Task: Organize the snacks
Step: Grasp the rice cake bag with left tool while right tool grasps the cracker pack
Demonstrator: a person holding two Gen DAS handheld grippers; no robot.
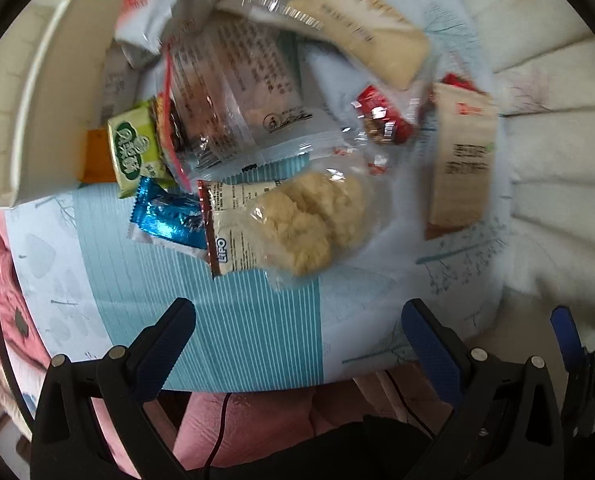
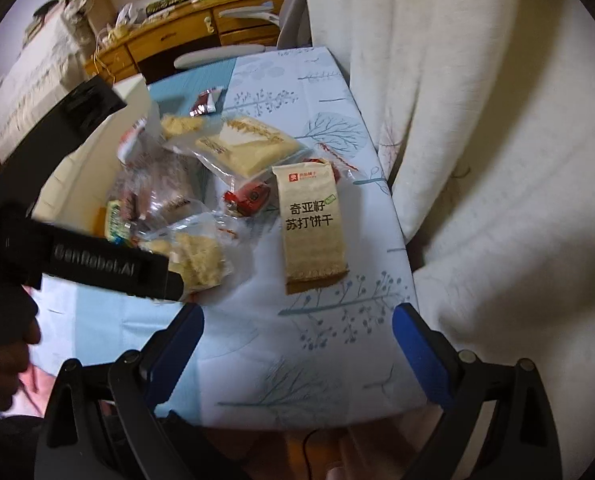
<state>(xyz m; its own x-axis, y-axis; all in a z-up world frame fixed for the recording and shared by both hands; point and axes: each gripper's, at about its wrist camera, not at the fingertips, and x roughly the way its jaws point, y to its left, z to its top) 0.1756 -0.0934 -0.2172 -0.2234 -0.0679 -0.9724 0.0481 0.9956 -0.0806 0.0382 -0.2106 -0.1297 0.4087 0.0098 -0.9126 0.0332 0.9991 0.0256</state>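
Note:
A pile of wrapped snacks lies on a blue patterned tablecloth (image 1: 237, 320). In the left wrist view I see a clear pack of pale cookies (image 1: 309, 224), a blue foil packet (image 1: 165, 216), a green packet (image 1: 135, 152), a red candy (image 1: 381, 116) and a tan cracker pack (image 1: 461, 160). My left gripper (image 1: 297, 332) is open and empty, just short of the cookies. In the right wrist view the tan cracker pack (image 2: 315, 224) lies ahead of my right gripper (image 2: 297, 332), which is open and empty. The left gripper's black body (image 2: 97, 264) covers part of the pile.
A white box (image 1: 29, 92) stands at the left of the pile with snacks spilling from it. A white curtain (image 2: 477, 140) hangs along the table's right edge. A wooden desk (image 2: 185, 28) and a chair stand beyond the far end.

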